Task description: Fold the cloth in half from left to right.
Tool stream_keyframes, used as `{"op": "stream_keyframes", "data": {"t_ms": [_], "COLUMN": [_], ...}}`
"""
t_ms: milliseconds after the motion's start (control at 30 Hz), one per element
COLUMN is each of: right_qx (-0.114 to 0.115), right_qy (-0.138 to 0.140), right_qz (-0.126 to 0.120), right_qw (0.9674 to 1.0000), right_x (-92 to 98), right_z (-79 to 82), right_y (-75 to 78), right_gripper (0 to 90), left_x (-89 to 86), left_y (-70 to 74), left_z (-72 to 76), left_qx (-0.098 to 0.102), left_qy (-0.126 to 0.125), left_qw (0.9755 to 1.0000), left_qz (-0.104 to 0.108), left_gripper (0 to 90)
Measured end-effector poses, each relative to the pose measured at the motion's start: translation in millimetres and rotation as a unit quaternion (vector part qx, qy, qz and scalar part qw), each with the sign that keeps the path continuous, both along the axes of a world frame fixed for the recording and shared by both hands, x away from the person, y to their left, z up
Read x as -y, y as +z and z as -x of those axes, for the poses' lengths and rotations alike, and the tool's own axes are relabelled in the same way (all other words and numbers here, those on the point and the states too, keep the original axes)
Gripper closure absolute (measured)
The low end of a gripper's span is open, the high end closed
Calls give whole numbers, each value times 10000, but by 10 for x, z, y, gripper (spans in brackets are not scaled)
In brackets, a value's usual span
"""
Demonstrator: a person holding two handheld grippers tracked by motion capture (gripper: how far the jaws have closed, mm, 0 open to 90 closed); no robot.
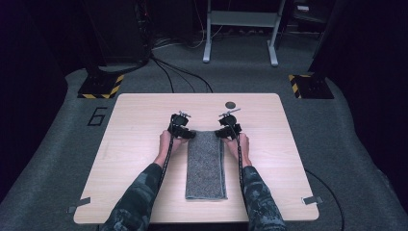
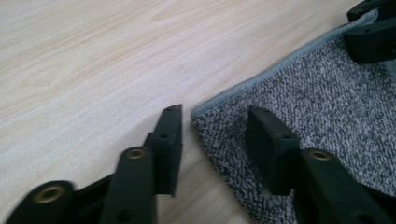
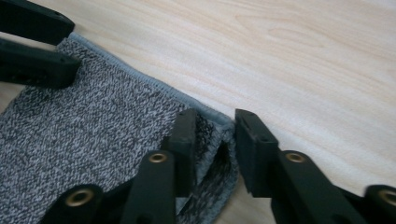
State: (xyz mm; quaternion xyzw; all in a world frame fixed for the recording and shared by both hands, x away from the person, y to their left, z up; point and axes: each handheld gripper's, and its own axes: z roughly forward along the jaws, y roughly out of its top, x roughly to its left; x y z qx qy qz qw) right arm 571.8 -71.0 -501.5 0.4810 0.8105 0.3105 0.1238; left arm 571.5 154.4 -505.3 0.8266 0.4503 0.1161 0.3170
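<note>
Two grippers sat at the far corners of our folded grey towel (image 1: 206, 163) on the table (image 1: 134, 159). Our left gripper (image 2: 212, 135) straddled its corner, pads not yet pressing. Our right gripper (image 3: 215, 149) had bunched its corner between its pads.

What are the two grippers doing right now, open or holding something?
Left gripper: open, jaws astride the towel corner, not yet pinching.
Right gripper: pinching the towel's other far corner.

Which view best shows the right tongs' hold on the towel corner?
The right gripper view: the right tongs straddle the bunched corner of the grey towel. The high view shows the folded towel whole but small; the left gripper view shows its other far corner.
</note>
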Motion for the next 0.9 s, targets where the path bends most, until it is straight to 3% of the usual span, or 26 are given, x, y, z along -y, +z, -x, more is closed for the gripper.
{"op": "stream_keyframes", "data": {"t_ms": [167, 300, 533, 900], "right_qx": [-70, 80, 174, 696], "right_qy": [12, 13, 31, 181], "right_qz": [-58, -119, -326, -383], "right_qw": [10000, 9999, 9993, 9967], "right_x": [10, 4, 99, 120], "right_z": [13, 77, 136, 348], "right_y": [-34, -58, 16, 384], "right_gripper": [821, 858, 868, 872], "left_x": [22, 42, 15, -60], "left_y": [-8, -15, 92, 389], "left_z": [24, 54, 136, 296], "left_qx": [31, 101, 255, 624], "left_qy": [-65, -73, -168, -266], "left_qw": [10000, 9999, 9995, 9971], "left_qz": [18, 25, 74, 346], "left_gripper": [742, 847, 873, 875]}}
